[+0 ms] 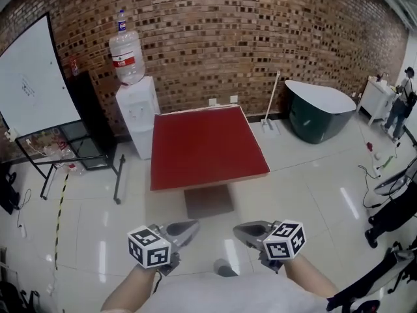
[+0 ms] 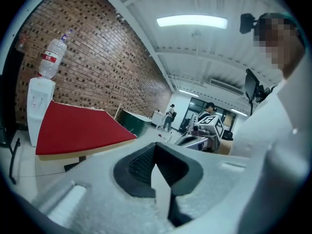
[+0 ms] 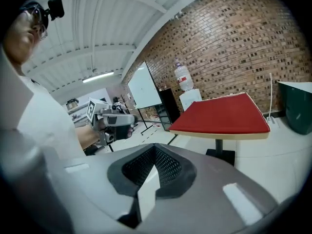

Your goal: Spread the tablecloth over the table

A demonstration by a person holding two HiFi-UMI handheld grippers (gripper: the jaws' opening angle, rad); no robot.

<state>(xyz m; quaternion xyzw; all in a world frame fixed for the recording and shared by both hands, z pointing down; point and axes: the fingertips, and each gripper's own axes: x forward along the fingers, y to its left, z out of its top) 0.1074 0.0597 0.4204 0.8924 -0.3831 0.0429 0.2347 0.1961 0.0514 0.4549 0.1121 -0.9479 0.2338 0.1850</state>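
While the person stands well back on the bare white floor (image 1: 306, 175), the head view shows the red tablecloth (image 1: 205, 145) lying flat across the top of the square surface (image 1: 210, 182). A tan edge of the surface peeks out beneath the cloth along the near and right sides. Open floor lies all around the surface except at its far left corner, where a water dispenser (image 1: 138, 113) stands just beside it. A whiteboard (image 1: 29, 83) stands off to the left and a dark green tub (image 1: 316, 116) off to the right, both well apart from the cloth. The left hand-held gripper (image 1: 186, 230) and the right hand-held gripper (image 1: 251, 232) sit low in the view, close to the body, with their tips turned toward each other.

In the left gripper view, the left hand-held gripper (image 2: 156, 156) is clenched with nothing in it. The tablecloth (image 2: 73, 128) lies smooth to the left beyond it, and the right hand-held gripper (image 2: 207, 128) is in the air across from it.

In the right gripper view, the right hand-held gripper (image 3: 155, 154) is likewise clenched and empty. The tablecloth (image 3: 224, 116) reaches the near edge of the surface, with clear floor between it and the person.
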